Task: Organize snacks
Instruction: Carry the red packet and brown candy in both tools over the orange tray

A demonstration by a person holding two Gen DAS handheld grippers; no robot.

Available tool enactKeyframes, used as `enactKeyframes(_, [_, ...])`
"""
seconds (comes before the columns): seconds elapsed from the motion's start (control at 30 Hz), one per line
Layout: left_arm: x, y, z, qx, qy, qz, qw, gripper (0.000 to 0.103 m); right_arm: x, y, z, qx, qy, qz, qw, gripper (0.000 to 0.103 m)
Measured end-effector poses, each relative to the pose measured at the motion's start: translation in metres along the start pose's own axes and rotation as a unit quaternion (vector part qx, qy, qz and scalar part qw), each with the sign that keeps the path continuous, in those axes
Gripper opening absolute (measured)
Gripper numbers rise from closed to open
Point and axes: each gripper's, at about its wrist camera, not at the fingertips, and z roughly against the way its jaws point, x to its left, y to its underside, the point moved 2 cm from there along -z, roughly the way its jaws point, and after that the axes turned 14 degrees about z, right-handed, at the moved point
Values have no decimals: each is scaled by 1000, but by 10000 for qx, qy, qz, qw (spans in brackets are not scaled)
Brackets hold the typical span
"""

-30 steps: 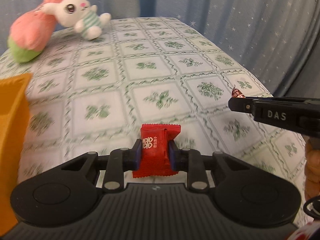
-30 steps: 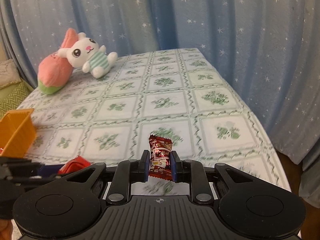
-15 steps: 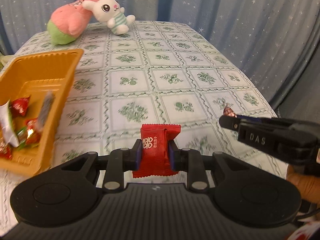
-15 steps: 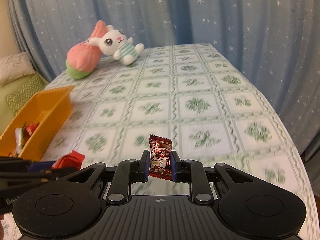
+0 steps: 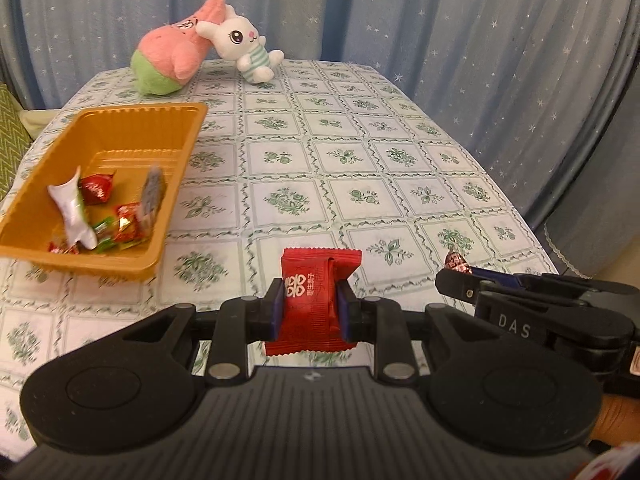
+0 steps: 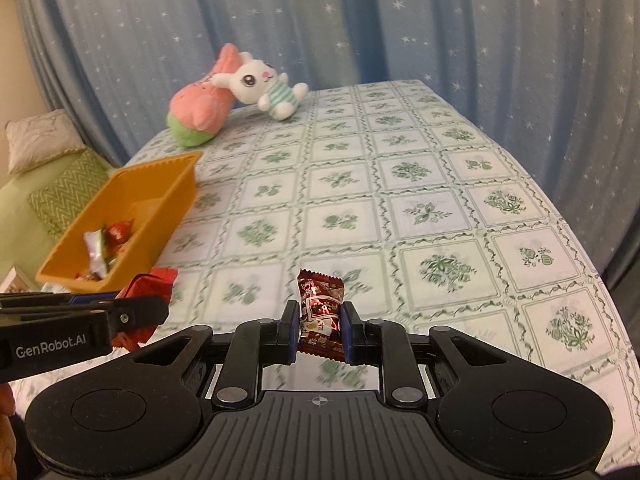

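Orange tray (image 5: 182,148); bright red packet (image 5: 316,300); dark red printed candy (image 6: 321,310); tablecloth (image 5: 360,184) showing white-green floral checks; curtain (image 5: 440,20) showing blue, white stars.

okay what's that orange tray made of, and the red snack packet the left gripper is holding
The orange rectangular tray looks like thin moulded plastic: glossy, with ribbed floor and rolled rim. The red snack packet in the left gripper seems matte plastic film, judging by its crimped, serrated ends and soft folds; foil lining can't be ruled out.
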Motion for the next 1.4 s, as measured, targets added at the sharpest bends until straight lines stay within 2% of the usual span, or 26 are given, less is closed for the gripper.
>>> enactKeyframes(0.3, [21,10,33,-112,-76,74,9999,24,39,-3,18,-68,-182,279,9994,21])
enactKeyframes(0.73, [64,14,65,-290,-280,353,9986,24,92,-9,18,-81,-517,743,9959,21])
enactKeyframes(1.4, [105,8,84,-396,-465,649,9960,24,134,-20,11,-126,-795,1077,9909,21])
